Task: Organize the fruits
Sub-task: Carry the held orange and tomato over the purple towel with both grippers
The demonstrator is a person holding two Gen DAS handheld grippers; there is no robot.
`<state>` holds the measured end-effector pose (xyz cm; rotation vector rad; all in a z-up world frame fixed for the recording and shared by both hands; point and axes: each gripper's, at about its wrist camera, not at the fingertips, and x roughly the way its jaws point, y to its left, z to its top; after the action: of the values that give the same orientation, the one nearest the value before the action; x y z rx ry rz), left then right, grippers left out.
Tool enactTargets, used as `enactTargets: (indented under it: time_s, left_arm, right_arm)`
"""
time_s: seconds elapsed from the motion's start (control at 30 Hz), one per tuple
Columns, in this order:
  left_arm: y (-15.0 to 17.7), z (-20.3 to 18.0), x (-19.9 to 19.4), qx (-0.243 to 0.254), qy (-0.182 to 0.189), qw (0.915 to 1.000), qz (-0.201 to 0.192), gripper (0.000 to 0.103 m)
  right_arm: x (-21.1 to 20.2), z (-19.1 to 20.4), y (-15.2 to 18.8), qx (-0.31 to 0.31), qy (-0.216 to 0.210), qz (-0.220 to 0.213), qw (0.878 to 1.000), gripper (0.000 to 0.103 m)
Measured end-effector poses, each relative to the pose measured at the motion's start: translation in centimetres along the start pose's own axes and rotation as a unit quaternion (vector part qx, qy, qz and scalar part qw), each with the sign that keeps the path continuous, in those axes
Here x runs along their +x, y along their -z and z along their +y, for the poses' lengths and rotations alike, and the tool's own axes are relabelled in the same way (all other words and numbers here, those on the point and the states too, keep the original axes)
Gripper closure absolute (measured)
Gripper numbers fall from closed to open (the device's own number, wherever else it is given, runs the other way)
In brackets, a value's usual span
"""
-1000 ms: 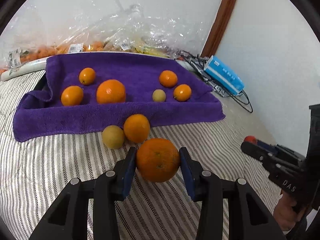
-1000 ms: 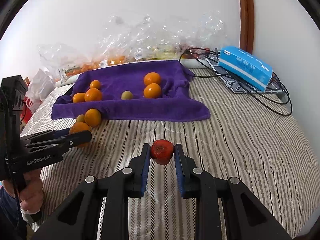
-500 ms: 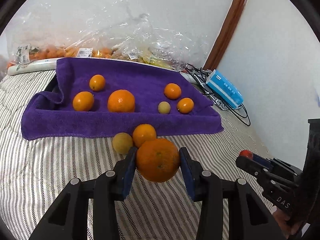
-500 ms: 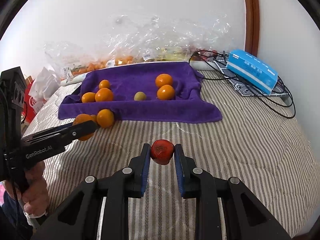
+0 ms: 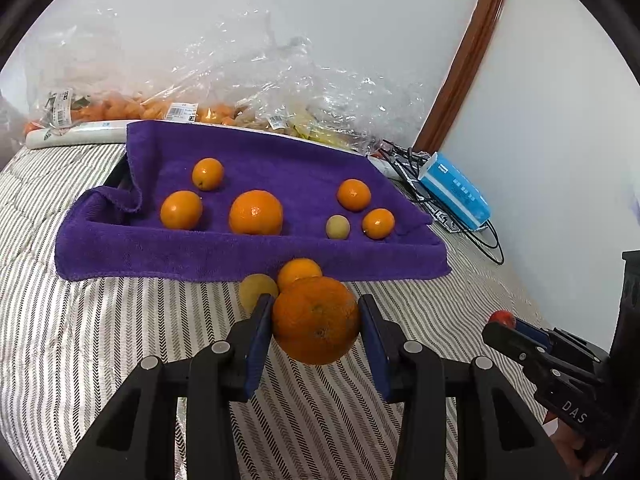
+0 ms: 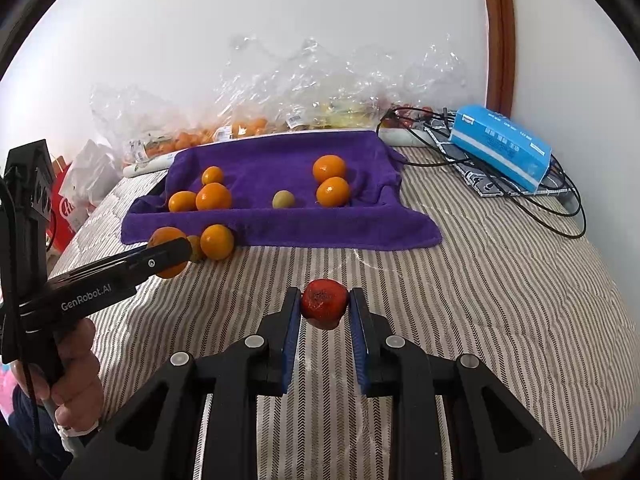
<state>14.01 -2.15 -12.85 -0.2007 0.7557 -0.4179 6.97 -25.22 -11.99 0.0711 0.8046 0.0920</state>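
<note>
My left gripper [image 5: 316, 322] is shut on a large orange [image 5: 316, 326] and holds it above the striped bed, just in front of the purple towel tray [image 5: 168, 256]. Several oranges and a small yellow-green fruit [image 5: 338, 227] lie on the towel. An orange [image 5: 298, 272] and a yellowish fruit [image 5: 256, 290] lie on the bed at the towel's front edge. My right gripper [image 6: 324, 306] is shut on a small red fruit [image 6: 324, 308] above the bed, to the right of the left gripper [image 6: 168, 254].
Clear plastic bags of fruit [image 5: 248, 96] line the wall behind the towel. A blue box [image 6: 502, 148] and black cables [image 6: 560, 208] lie at the back right. The striped bed [image 6: 500, 300] stretches in front of and right of the towel.
Both grippers have risen and moved closer to the towel with their fruits still held. The loose orange and yellowish fruit now sit partly behind the held orange.
</note>
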Motion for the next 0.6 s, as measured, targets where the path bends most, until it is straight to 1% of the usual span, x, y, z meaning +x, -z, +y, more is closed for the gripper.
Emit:
enactTargets:
  time_s: [0.17, 0.4, 0.47, 0.53, 0.6]
  left_arm:
    - [0.0, -0.2, -0.1, 0.004, -0.001, 1.0, -0.003, 0.063]
    - [0.0, 0.0, -0.2, 0.0, -0.004, 1.0, -0.005, 0.063]
    - [-0.1, 0.1, -0.5, -0.001, -0.004, 0.9999, -0.011, 0.063]
    - [-0.1, 0.2, -0.7, 0.001, -0.014, 0.9998, -0.016, 0.063]
    - [-0.2, 0.3, -0.7, 0.005, -0.026, 0.9996, -0.013, 0.063]
  right_arm:
    - [0.5, -0.1, 0.1, 0.009, -0.002, 0.005, 1.0, 0.079]
    - [0.7, 0.2, 0.3, 0.003, -0.003, 0.008, 1.0, 0.079]
    - [0.8, 0.2, 0.3, 0.005, -0.002, 0.006, 1.0, 0.079]
    - [0.9, 0.0, 0.2, 0.009, -0.008, 0.006, 1.0, 0.079]
    - [1.1, 0.1, 0.0, 0.005, -0.012, 0.007, 1.0, 0.079]
